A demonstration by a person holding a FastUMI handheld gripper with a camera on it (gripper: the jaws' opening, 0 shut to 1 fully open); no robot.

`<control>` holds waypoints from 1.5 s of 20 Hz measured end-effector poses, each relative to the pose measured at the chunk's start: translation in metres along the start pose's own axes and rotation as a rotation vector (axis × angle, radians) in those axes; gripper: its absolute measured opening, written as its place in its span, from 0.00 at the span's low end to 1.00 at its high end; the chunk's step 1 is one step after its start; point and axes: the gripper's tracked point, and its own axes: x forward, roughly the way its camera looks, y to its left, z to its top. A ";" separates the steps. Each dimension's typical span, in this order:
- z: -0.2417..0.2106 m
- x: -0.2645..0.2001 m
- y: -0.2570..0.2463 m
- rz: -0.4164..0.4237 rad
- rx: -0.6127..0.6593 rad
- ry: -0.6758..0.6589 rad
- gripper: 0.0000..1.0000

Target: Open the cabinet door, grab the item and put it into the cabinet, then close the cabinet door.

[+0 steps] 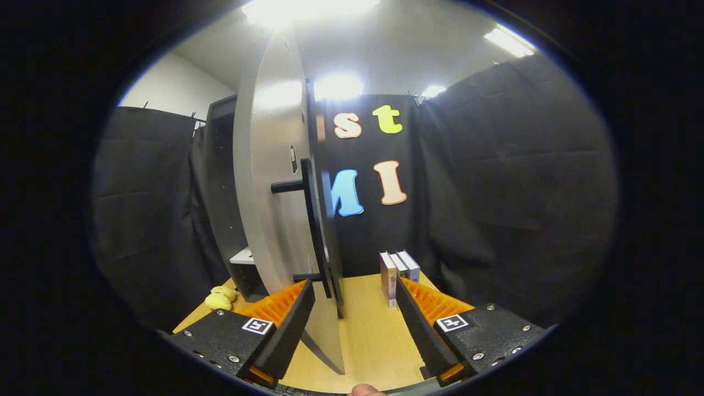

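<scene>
The grey cabinet door (269,181) stands swung open, edge-on toward me, with its black bar handle (314,225) on the near edge. My gripper (355,286) is open, and the door's lower edge and the bottom of the handle sit between the fingers, close to the left finger (289,327). Behind the door the dark cabinet (223,181) shows a white shelf (245,256). Three small upright boxes (397,272) stand on the wooden table (368,335), just ahead of the right finger (421,324).
A yellow soft toy (220,298) lies on the table near the cabinet's foot, left of the door. Black cloth walls close in on the left, back and right. A fingertip (366,390) shows at the bottom between the fingers.
</scene>
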 end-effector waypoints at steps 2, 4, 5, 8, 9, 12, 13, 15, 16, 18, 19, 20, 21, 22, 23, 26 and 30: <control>-0.015 -0.013 0.002 -0.041 0.016 -0.001 0.93; -0.034 -0.027 0.010 -0.081 0.021 -0.001 0.93; -0.048 -0.034 0.021 -0.089 0.028 0.002 0.93; -0.106 -0.052 0.061 -0.092 0.037 0.023 0.93; -0.128 -0.053 0.077 -0.088 0.038 0.028 0.93; -0.204 -0.043 0.135 -0.046 0.050 0.045 0.93; -0.231 -0.035 0.152 -0.034 0.040 0.064 0.93; -0.271 -0.018 0.184 -0.003 0.028 0.097 0.93; -0.286 -0.009 0.198 0.012 0.026 0.101 0.93; -0.321 0.014 0.217 0.032 0.002 0.099 0.93; -0.336 0.024 0.223 0.031 -0.029 0.099 0.93; -0.349 0.032 0.226 0.027 -0.060 0.100 0.94; -0.354 0.032 0.229 0.051 -0.067 0.079 0.94; -0.345 0.027 0.233 0.066 -0.051 0.037 0.94; -0.347 0.032 0.237 0.086 -0.049 0.024 0.93; -0.350 0.039 0.241 0.093 -0.075 0.008 0.94; -0.344 0.033 0.236 0.090 -0.040 0.028 0.94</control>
